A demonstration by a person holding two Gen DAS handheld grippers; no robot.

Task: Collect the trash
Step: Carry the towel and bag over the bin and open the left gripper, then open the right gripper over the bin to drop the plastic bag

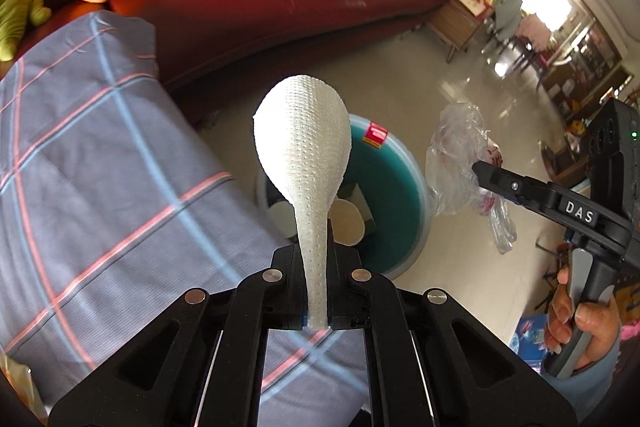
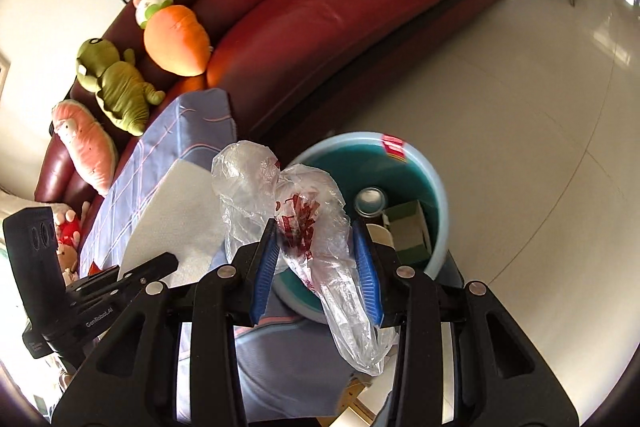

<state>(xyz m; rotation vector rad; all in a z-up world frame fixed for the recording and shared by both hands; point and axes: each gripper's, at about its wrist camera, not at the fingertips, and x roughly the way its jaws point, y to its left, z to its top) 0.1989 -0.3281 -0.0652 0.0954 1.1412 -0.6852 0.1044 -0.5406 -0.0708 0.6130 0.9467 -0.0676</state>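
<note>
A: What does the tissue (image 1: 303,151) hide in the left wrist view?

B: Part of the bin (image 1: 404,187) rim and most of its contents. The tissue's lower end is buried between the pressed-together jaws of the left gripper (image 1: 316,287).

A: And in the right wrist view?

B: The bag (image 2: 316,227) covers the bin's near rim. The red print on the bag is too crumpled to read. The items on the sofa (image 2: 320,7) are blurred and cut off at the top edge.

living room: red sofa (image 2: 328,11), plush toys (image 2: 176,39)
</note>
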